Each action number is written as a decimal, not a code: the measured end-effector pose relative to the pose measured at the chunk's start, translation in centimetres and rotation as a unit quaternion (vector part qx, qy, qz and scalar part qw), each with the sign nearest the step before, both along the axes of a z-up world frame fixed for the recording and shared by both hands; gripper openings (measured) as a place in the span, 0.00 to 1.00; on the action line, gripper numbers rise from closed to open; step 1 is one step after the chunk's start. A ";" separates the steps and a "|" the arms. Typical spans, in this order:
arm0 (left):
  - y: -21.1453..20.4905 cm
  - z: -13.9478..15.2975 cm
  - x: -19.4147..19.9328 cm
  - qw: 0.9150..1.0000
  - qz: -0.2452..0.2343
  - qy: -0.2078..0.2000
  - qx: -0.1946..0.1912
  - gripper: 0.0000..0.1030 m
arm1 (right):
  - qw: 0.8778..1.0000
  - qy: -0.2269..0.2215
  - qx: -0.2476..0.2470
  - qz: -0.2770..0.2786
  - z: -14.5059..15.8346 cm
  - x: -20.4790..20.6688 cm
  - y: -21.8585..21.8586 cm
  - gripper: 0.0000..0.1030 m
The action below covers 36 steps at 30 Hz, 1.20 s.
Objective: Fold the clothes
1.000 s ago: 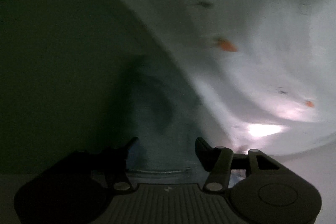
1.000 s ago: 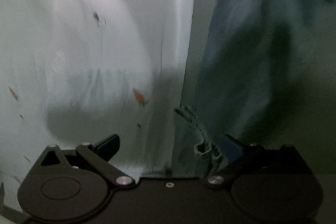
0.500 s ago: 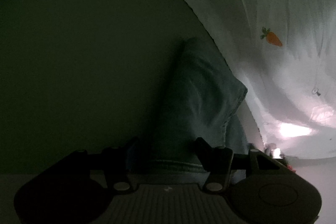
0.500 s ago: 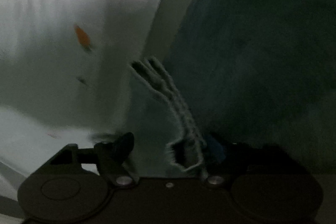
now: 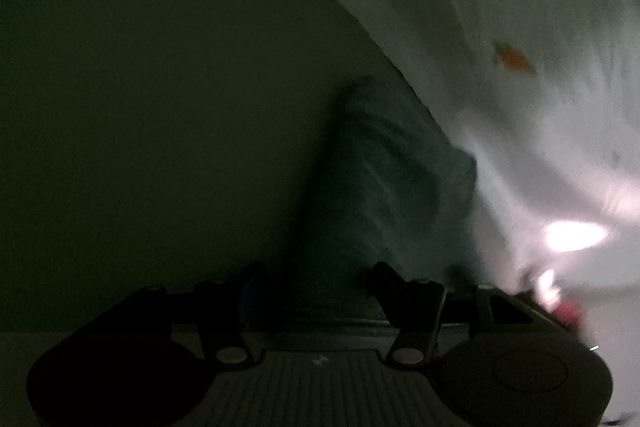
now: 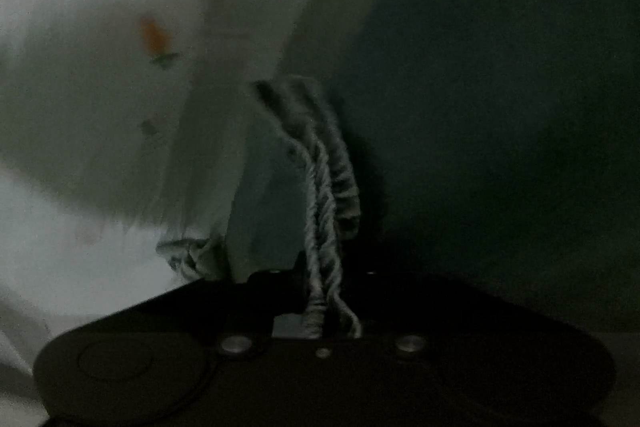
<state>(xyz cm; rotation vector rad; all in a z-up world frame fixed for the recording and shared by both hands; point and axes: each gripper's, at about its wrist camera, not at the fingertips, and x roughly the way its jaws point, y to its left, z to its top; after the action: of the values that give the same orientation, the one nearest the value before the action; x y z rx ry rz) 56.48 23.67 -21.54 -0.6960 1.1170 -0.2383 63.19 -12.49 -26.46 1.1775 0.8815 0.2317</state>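
Dim frames. Denim garment (image 5: 384,187) lies just beside the carrot-print sheet (image 5: 520,7), its frayed hem (image 6: 324,187) along the sheet's edge. Right gripper (image 6: 320,291) is closing, jaws pinching the hem. Left gripper (image 5: 316,287) is opening, denim between its jaws, contact unclear. Risk: a thin fringe grip may slip, or the sheet gets snagged.
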 end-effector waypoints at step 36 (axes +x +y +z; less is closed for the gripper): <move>-13.6 2.1 -3.0 0.963 -0.223 -0.055 0.138 0.85 | 0.973 -0.004 -0.174 -0.149 0.8 -7.6 -15.1 0.14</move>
<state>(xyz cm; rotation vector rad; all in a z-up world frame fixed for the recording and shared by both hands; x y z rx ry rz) 53.45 10.07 -19.49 -0.1732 1.1622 -0.4886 55.55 -27.59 -25.61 0.9630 0.6931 -0.1594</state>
